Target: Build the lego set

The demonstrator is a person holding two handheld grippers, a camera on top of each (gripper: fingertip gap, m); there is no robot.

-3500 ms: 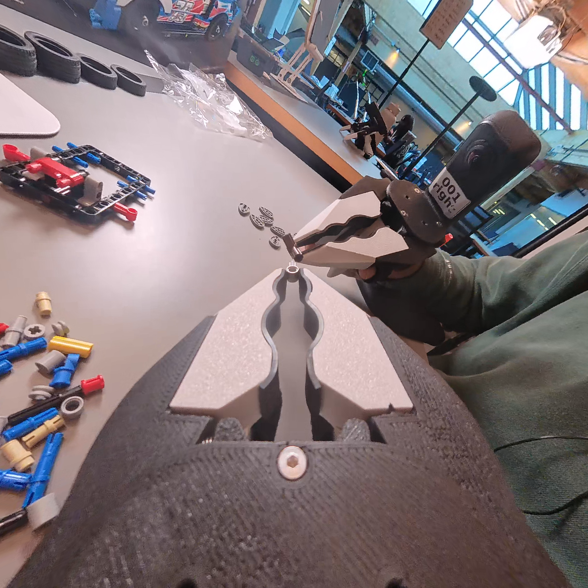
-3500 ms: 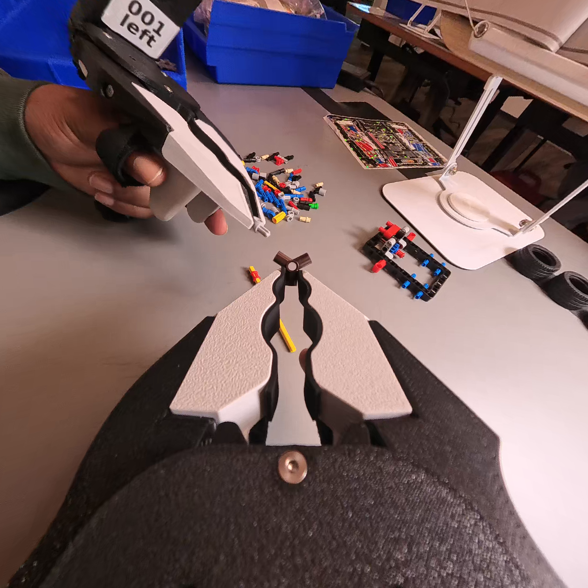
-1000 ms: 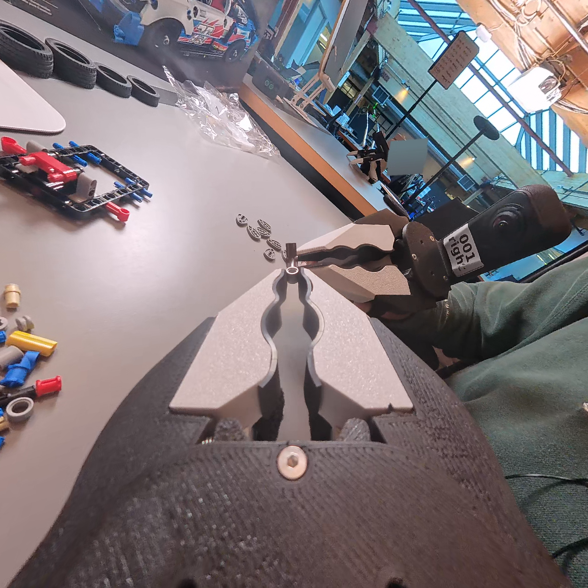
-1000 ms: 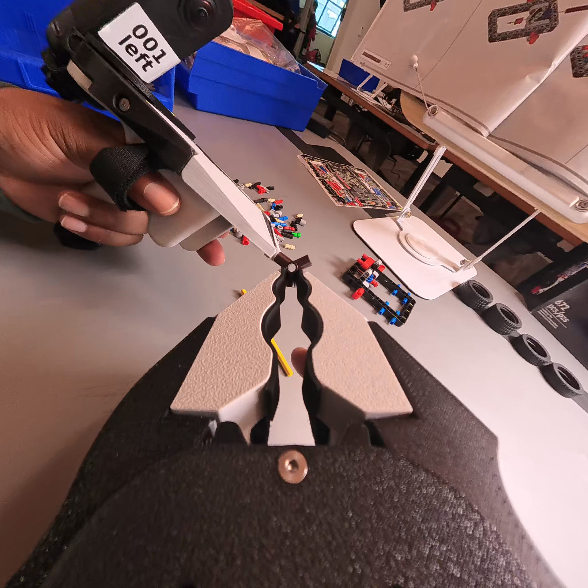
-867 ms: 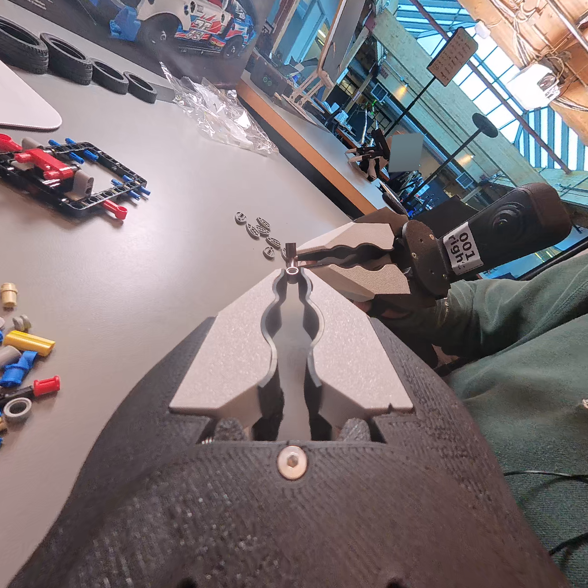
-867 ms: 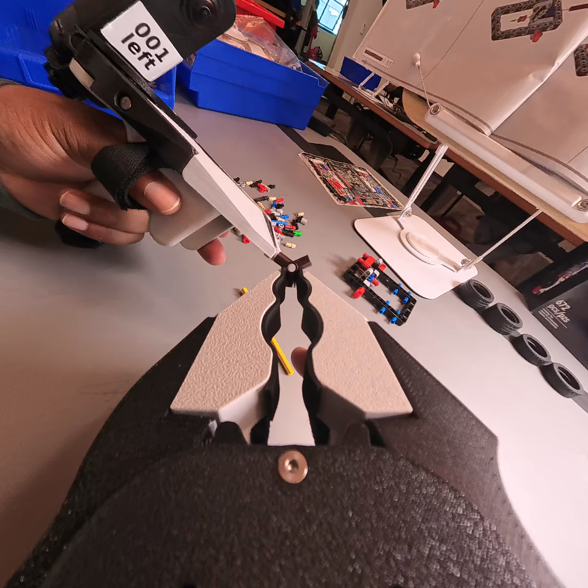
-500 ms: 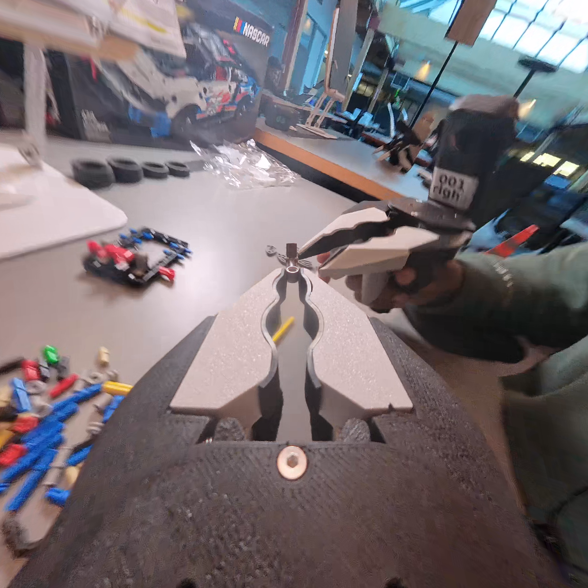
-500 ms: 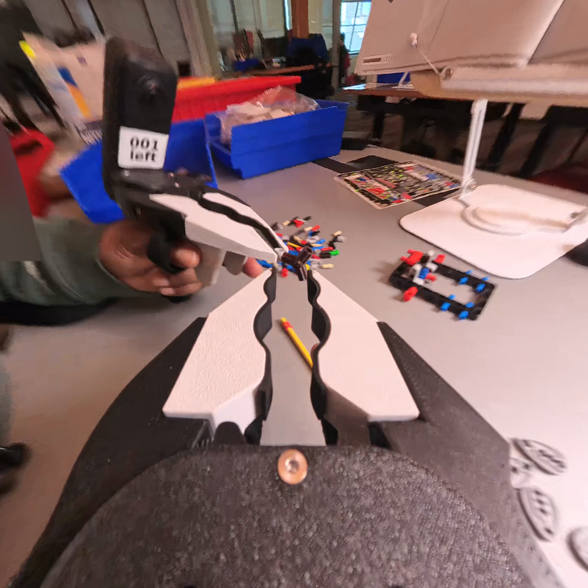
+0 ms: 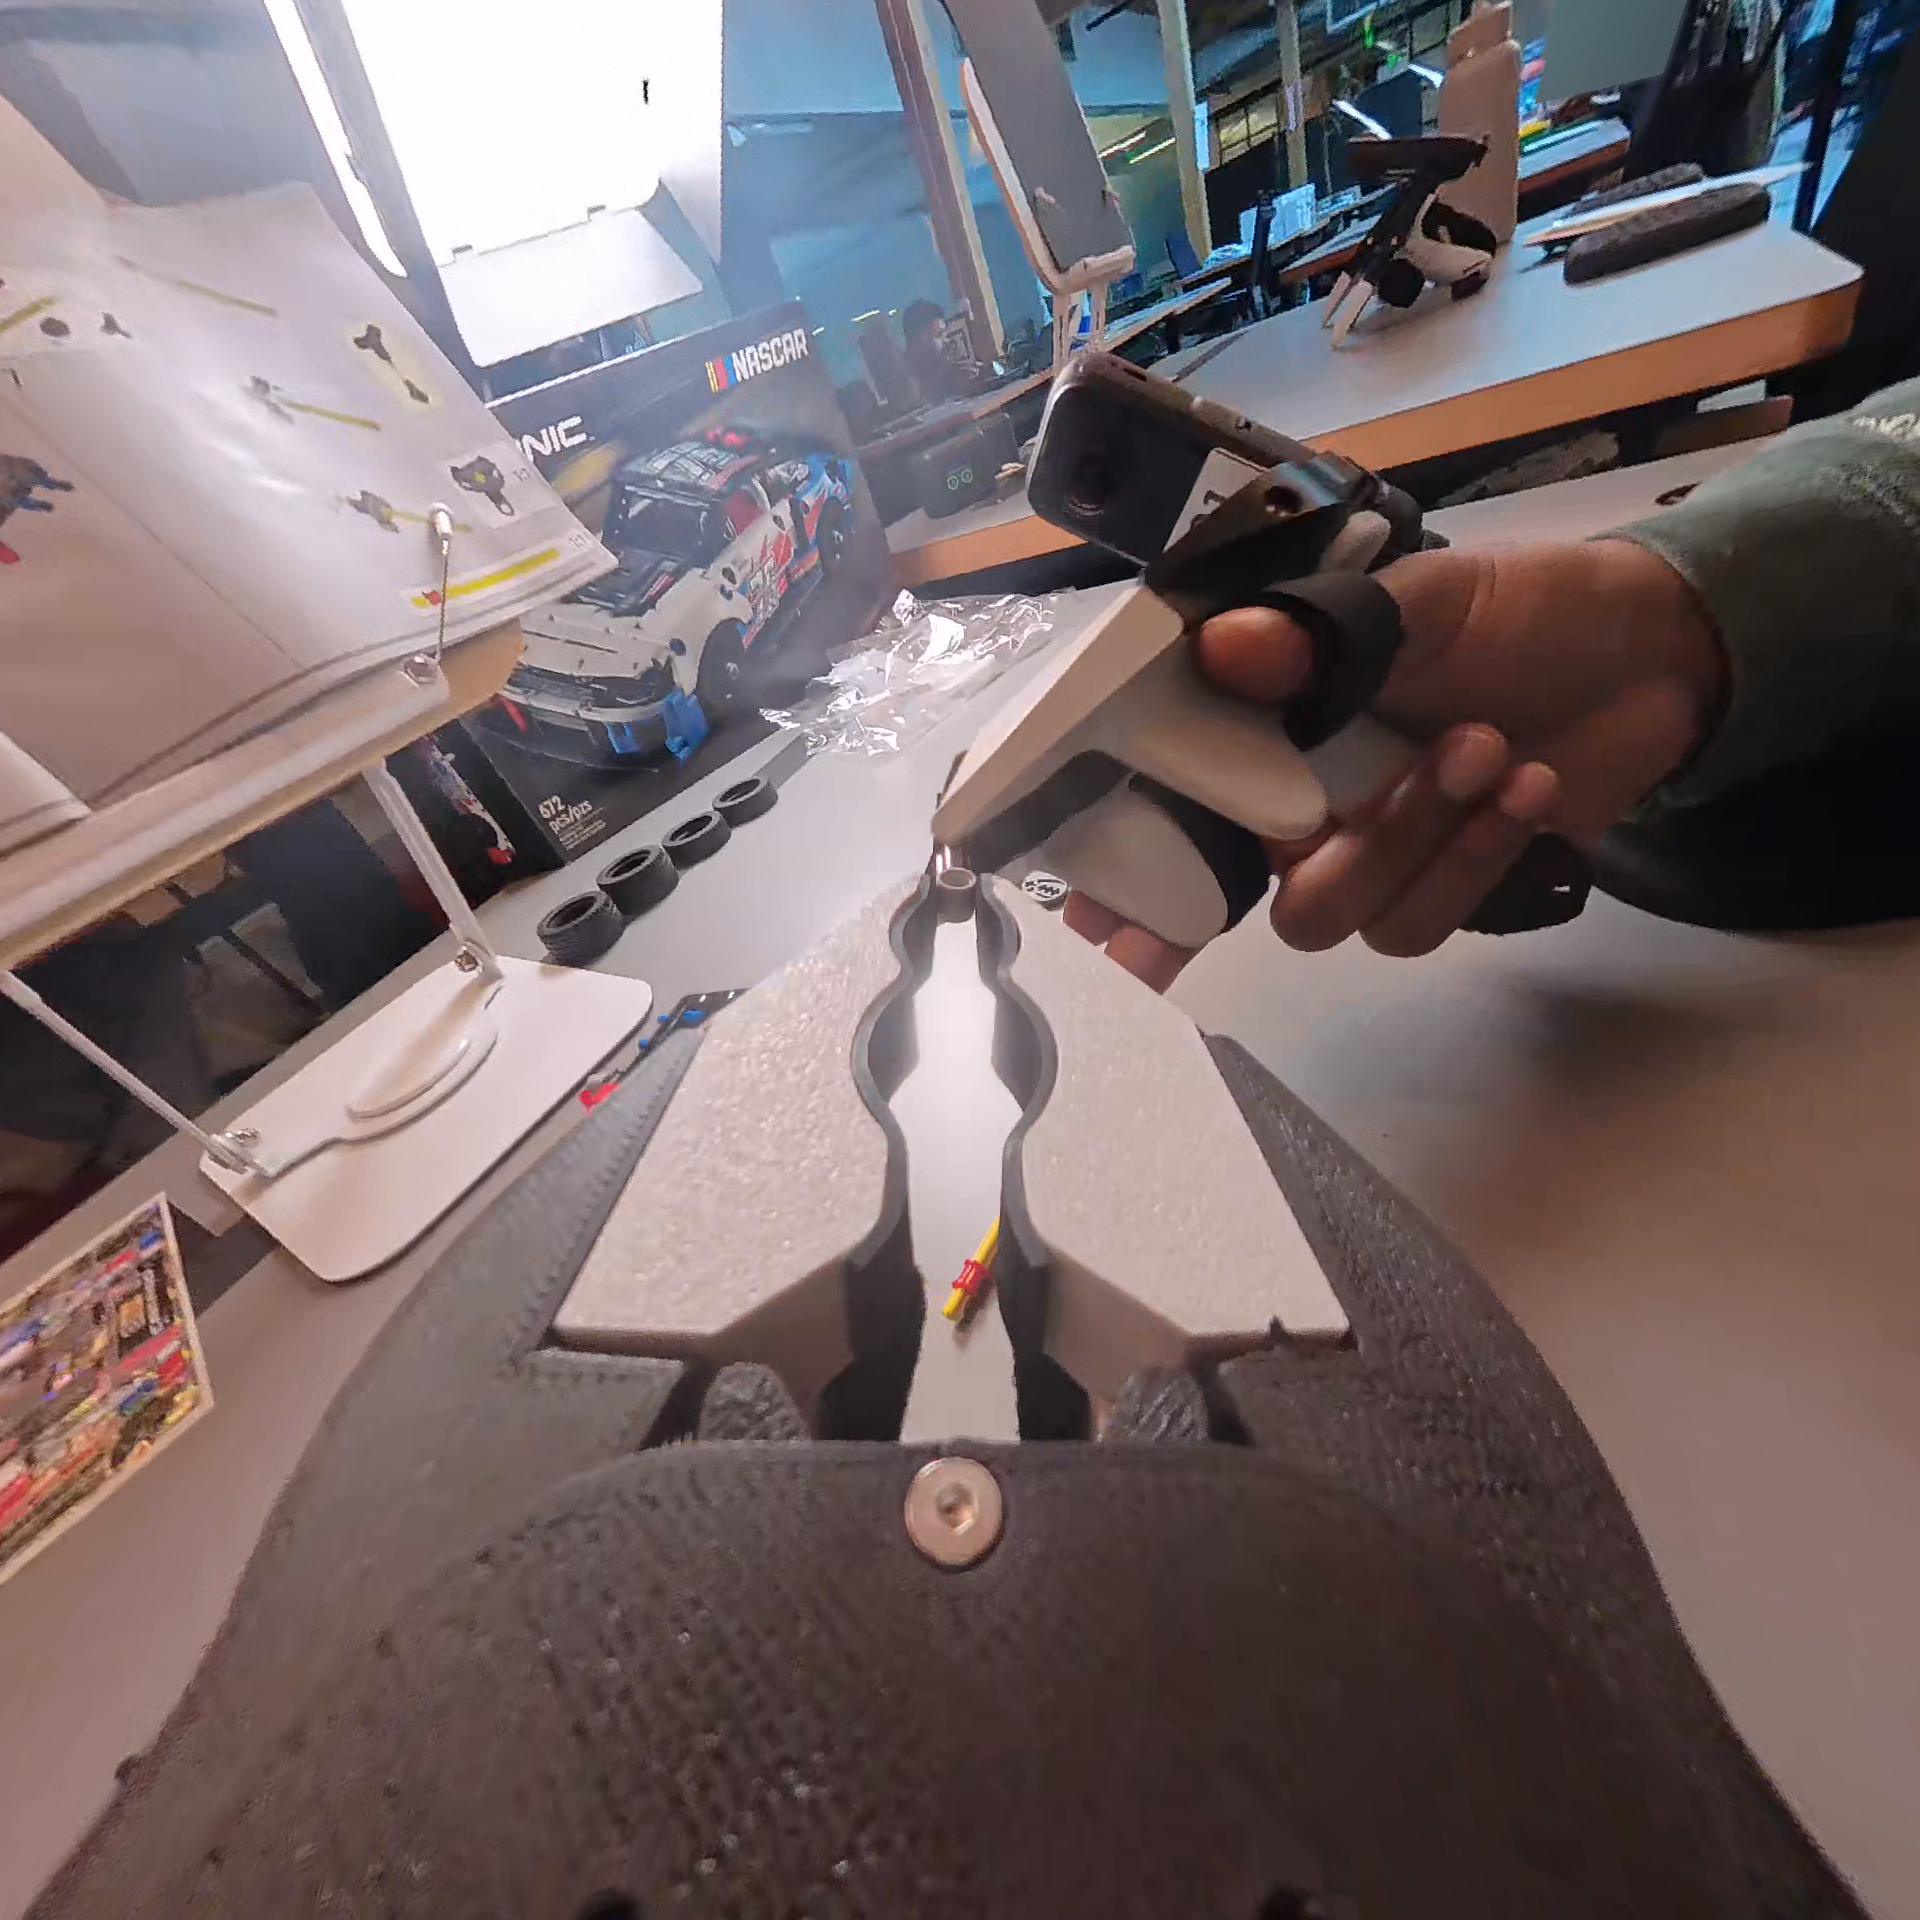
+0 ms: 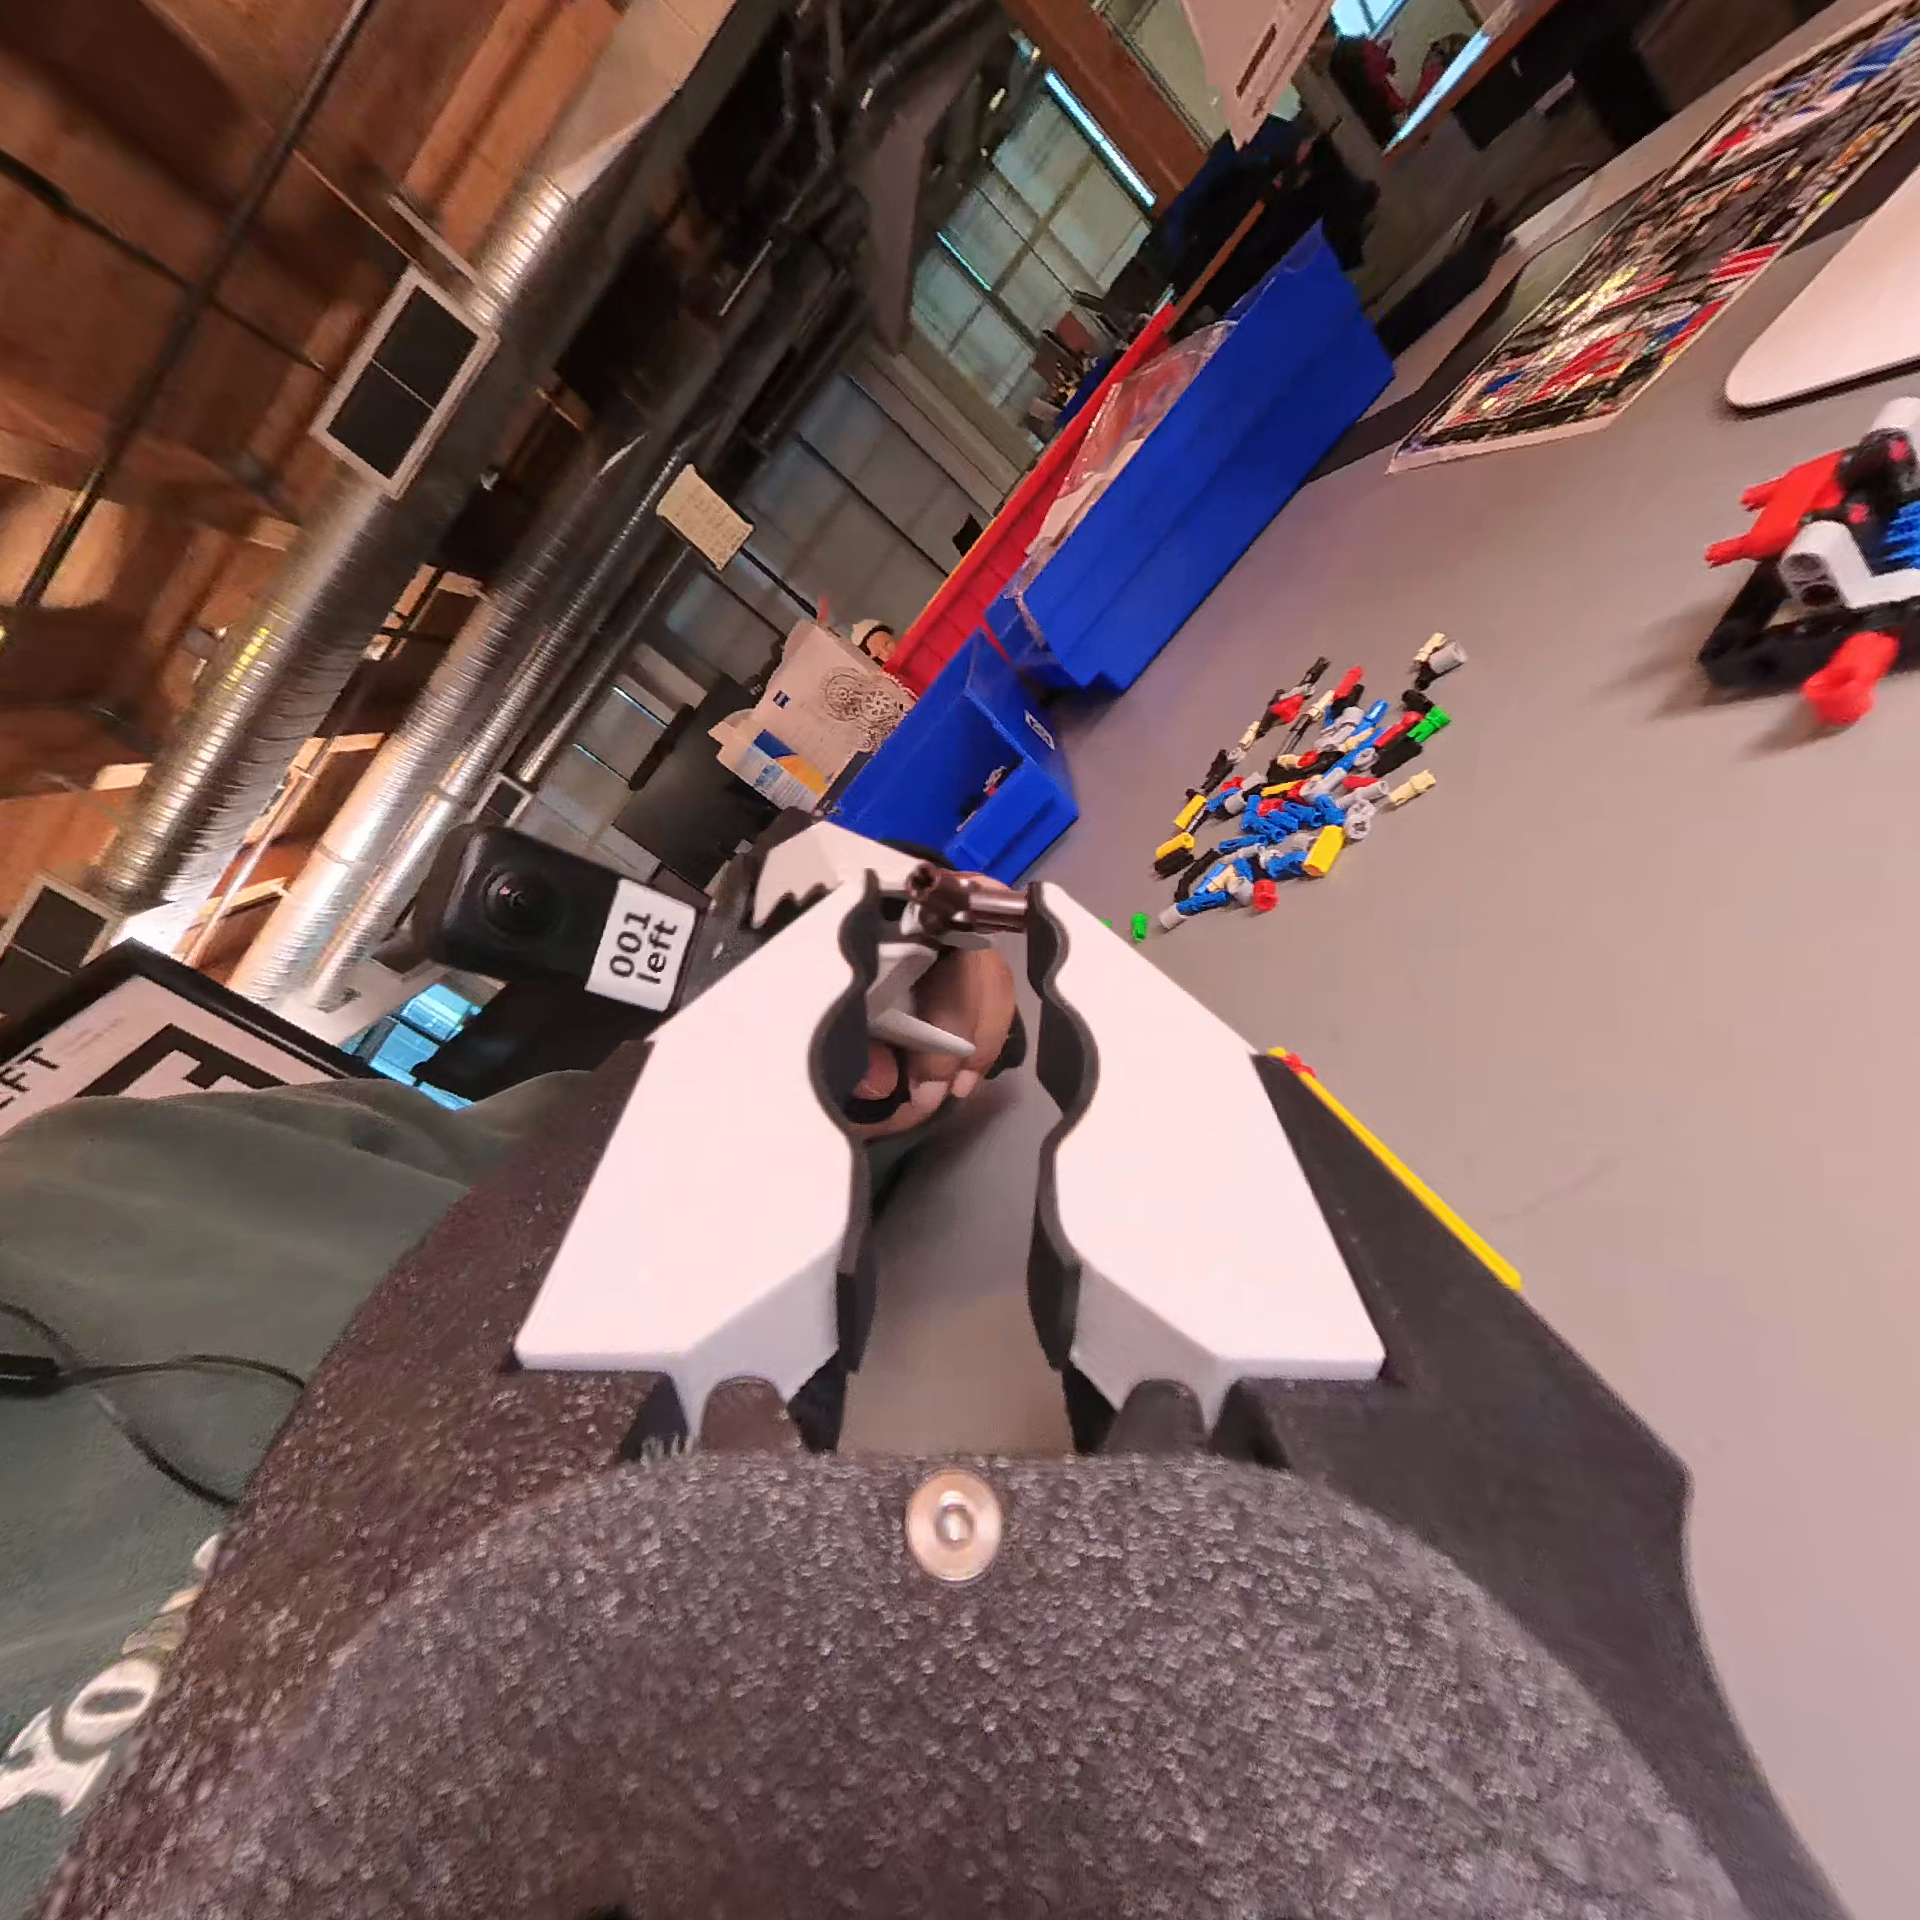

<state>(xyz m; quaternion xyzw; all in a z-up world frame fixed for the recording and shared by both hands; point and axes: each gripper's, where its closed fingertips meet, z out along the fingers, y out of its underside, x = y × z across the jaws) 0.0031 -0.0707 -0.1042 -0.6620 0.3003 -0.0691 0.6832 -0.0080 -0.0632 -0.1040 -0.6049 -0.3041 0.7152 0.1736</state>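
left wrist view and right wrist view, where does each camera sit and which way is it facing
Left wrist view: sits behind the left gripper, looks along its fingers across the grey table toward the instruction stand and four tyres; shows the right gripper and the hand holding it.
Right wrist view: sits behind the right gripper, tilted, faces the loose piece pile and blue bins; shows the left gripper and a green sleeve.
Shared: both grippers meeting tip to tip, the table, the yellow axle.
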